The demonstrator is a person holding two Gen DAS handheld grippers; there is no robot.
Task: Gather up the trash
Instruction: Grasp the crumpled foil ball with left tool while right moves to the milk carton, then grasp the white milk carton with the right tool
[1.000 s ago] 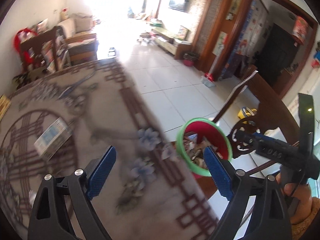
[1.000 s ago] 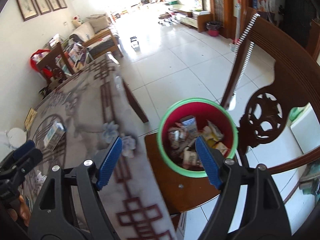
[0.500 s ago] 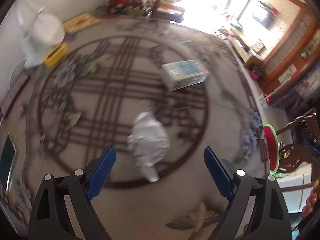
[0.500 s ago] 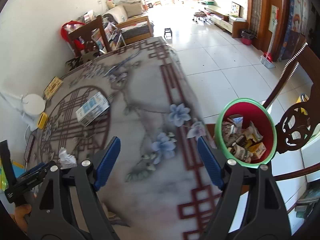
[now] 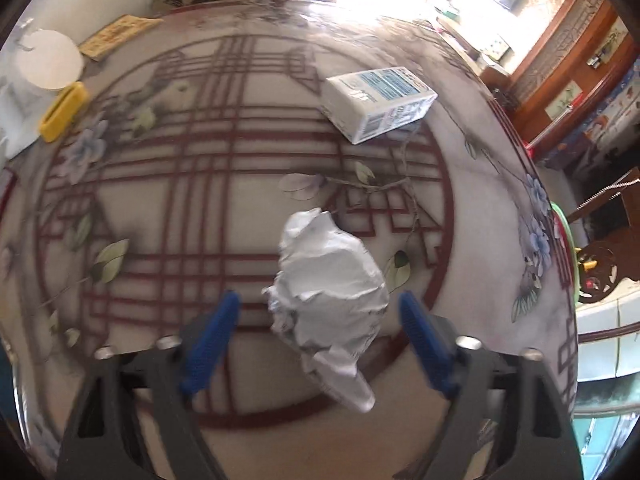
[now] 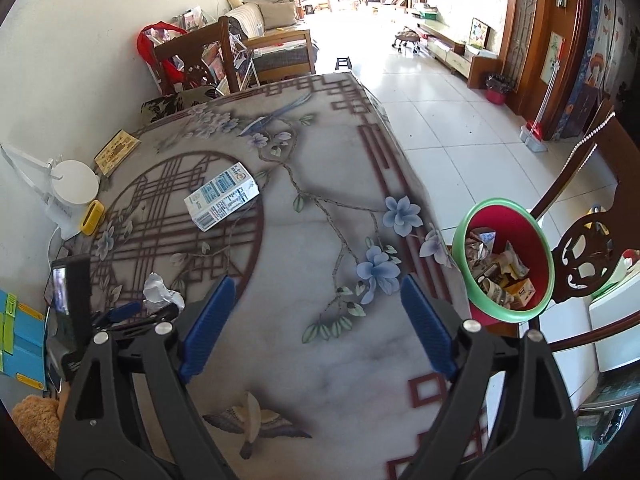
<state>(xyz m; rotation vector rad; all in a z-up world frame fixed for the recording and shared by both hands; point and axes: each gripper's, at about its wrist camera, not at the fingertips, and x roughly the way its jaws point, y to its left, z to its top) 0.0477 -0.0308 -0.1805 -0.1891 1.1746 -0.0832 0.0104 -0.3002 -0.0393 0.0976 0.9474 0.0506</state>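
Note:
A crumpled white paper ball lies on the patterned table. My left gripper points steeply down over it, its blue pads on either side of the ball; the jaws are closing, with small gaps still showing. In the right wrist view the same paper ball sits at the tips of the left gripper. A blue-and-white milk carton lies flat farther back. My right gripper hovers over the table, its jaws opening with nothing between them. The red bin with a green rim holds several scraps.
The bin stands on a carved wooden chair at the table's right edge. A white round lamp base, a yellow block and a tan booklet lie along the wall side. Tiled floor stretches to the right.
The left gripper swung from the bin across the table and down onto the paper ball, and its jaws narrowed. The right gripper moved away from the bin to over the table, its jaws slightly wider.

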